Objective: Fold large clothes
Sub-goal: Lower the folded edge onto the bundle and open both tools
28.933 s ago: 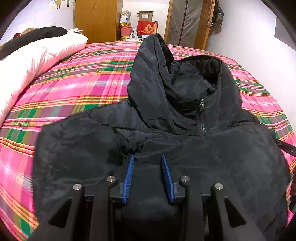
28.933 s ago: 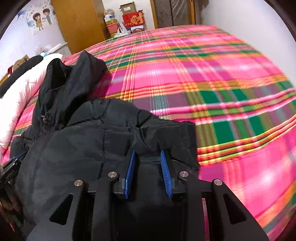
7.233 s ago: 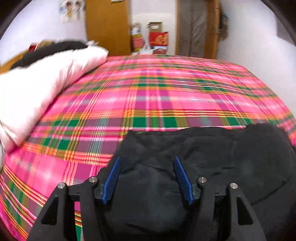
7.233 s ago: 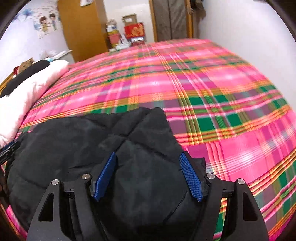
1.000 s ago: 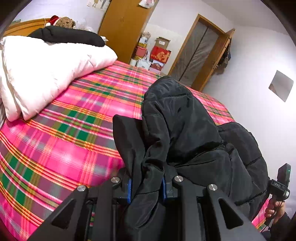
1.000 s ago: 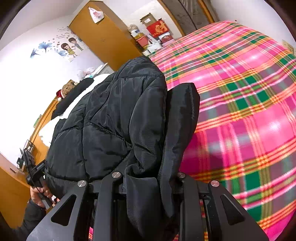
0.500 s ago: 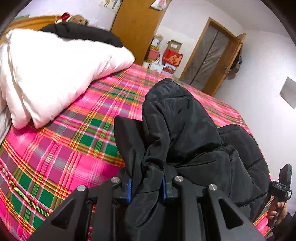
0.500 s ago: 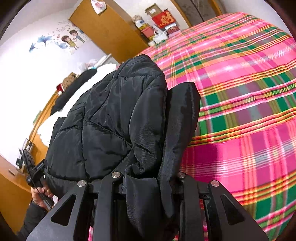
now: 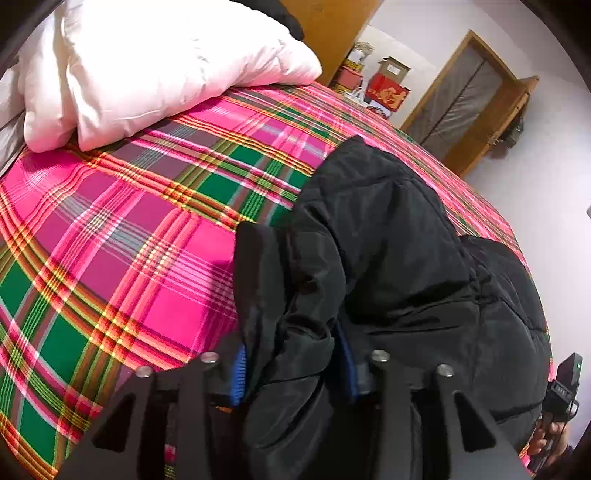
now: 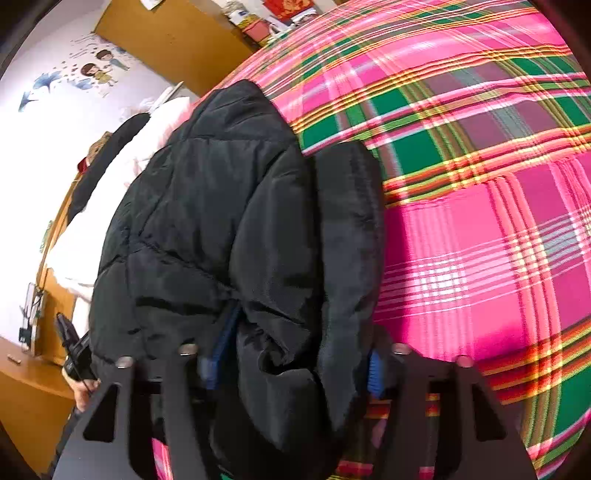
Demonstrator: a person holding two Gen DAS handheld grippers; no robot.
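Note:
A black puffy hooded jacket (image 9: 399, 258), folded into a thick bundle, hangs between both grippers above the pink plaid bedspread (image 9: 122, 236). My left gripper (image 9: 295, 365) has its blue pads part open with a fold of the jacket's edge still between them. My right gripper (image 10: 291, 354) also stands part open, a wider gap, with the jacket (image 10: 229, 206) bunched between its pads. The bundle's far end rests on or near the bed. Both fingertips are mostly hidden by cloth.
A white duvet (image 9: 147, 62) lies at the bed's head, left. A wooden wardrobe (image 9: 328, 26), boxes (image 9: 388, 88) and a door (image 9: 458, 99) stand beyond the bed. A wooden desk (image 10: 29, 398) is at the right wrist view's lower left. The bedspread (image 10: 480, 206) stretches right.
Both grippers have tipped down and lowered the jacket bundle toward the bed. Their jaws have widened from tightly shut to part open around the cloth.

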